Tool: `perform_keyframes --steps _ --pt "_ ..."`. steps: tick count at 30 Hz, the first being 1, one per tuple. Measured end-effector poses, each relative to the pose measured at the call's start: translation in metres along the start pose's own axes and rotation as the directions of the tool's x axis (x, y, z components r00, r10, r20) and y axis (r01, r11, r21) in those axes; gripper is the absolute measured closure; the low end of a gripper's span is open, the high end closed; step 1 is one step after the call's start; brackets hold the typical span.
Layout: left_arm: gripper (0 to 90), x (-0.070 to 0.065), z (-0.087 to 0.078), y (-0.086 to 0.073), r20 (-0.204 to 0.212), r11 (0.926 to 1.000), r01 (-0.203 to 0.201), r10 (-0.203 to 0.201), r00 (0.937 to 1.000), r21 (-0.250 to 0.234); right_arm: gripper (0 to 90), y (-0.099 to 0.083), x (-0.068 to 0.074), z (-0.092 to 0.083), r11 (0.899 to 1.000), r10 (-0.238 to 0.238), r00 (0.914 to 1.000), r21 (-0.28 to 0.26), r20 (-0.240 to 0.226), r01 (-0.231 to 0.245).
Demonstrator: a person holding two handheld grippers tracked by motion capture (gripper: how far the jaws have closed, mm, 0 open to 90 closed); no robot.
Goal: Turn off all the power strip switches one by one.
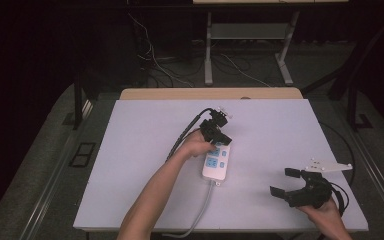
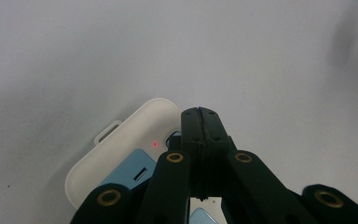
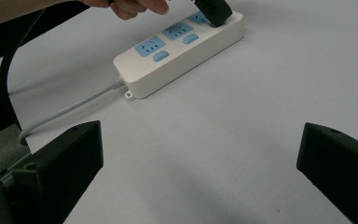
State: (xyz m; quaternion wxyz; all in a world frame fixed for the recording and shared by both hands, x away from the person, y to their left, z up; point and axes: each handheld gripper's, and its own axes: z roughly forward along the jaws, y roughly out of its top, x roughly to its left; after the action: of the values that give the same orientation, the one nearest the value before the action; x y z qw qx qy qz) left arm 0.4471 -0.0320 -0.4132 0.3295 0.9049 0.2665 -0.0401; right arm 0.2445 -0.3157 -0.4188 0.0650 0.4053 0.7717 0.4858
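Note:
A white power strip [image 1: 216, 162] with blue sockets lies near the middle of the white table [image 1: 145, 150]. Its grey cord [image 1: 202, 210] runs off the near edge. My left gripper [image 1: 220, 137] is shut, its jaws pressed together with nothing between them. Its tip rests on the strip's far end, next to a small red light [image 2: 154, 143]. In the right gripper view the strip [image 3: 177, 51] lies ahead, with the left gripper's black tip [image 3: 212, 11] on its far end. My right gripper [image 1: 283, 182] hovers open at the table's near right, empty and well apart from the strip.
A wooden desk edge [image 1: 210, 93] borders the table's far side. Beyond it, loose cables [image 1: 155, 60] and metal table legs [image 1: 208, 50] stand on the grey floor. The table's near edge [image 1: 220, 231] runs just below both hands.

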Motion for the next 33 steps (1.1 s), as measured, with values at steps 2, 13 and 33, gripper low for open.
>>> perform_keyframes --steps 2,13,33 --pt "89.6 0.002 0.0 -0.001 0.009 0.9999 0.015 -0.015 0.9998 -0.002 0.1 0.0 0.0 0.0 1.0 0.0 1.0 0.0 -0.001 0.0" --pt "89.6 0.001 0.0 -0.001 -0.008 0.9999 0.012 -0.012 0.9999 -0.001 0.1 0.0 0.0 0.001 1.0 0.0 1.0 0.004 -0.003 0.0" --pt "89.3 -0.006 -0.036 -0.001 -0.075 0.9949 -0.029 0.022 0.997 -0.096 0.1 0.0 -0.002 -0.001 1.0 0.011 0.9999 -0.007 0.001 -0.011"
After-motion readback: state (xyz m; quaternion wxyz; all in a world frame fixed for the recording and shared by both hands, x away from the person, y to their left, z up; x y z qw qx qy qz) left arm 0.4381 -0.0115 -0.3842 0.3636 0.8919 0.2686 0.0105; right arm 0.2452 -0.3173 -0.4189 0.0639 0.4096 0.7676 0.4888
